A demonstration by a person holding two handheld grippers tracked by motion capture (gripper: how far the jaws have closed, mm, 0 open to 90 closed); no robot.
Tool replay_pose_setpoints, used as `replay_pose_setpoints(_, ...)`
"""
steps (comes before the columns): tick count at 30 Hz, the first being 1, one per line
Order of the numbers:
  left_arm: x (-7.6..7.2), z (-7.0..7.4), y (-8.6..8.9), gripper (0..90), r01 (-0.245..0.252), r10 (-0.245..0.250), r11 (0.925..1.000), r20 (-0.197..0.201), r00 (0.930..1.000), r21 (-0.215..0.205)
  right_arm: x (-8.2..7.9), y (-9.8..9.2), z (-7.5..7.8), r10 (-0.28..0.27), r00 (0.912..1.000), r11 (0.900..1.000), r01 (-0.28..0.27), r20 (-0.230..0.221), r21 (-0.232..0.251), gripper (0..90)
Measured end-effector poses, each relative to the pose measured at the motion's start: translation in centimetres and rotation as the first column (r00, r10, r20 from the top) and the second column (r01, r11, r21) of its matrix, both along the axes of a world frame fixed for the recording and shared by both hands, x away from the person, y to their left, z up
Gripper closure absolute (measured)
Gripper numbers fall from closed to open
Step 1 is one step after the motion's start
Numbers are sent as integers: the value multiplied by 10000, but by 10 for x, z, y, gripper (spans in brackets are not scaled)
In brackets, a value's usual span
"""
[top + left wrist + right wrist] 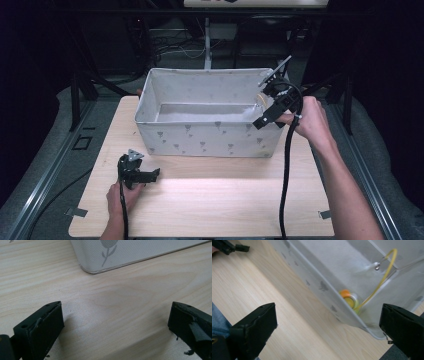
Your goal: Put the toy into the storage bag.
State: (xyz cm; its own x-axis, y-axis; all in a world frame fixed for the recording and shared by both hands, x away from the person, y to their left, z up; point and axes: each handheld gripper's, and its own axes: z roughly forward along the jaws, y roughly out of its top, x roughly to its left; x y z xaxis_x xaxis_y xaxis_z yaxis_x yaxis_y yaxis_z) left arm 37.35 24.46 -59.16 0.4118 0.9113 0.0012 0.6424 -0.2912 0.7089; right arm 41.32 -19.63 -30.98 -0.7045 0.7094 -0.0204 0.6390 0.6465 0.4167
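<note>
A white fabric box with a grey flower print stands on the wooden table. In the right gripper view a small orange and yellow object lies inside the box against its wall, and a yellow cord with a metal clip loops up from it. My right gripper hangs over the box's near right corner, jaws wide open with nothing between them. My left gripper rests on the table in front of the box's left corner, open and holding nothing.
A black cable trails from the right gripper across the table's right side. Bare wood lies in front of the box. Dark stands and cables crowd the floor behind the table.
</note>
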Motion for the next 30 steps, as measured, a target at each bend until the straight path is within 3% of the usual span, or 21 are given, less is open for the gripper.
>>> replay_pose_setpoints(13, 0, 0, 0, 1, 3, -3, 10000, 11, 10000, 7, -44, 20, -35, 833, 9960, 9965, -836, 310, 67, 0)
replay_pose_setpoints(22, 0, 0, 0, 1, 5, -5, 10000, 7, 10000, 10, -60, 26, -73, 1087, 9940, 9941, -1086, 111, -41, 0)
replay_pose_setpoints(30, 0, 0, 0, 1, 1, -1, 10000, 6, 10000, 5, -75, 29, -123, 1096, 9934, 9940, -1097, -327, -11, 0)
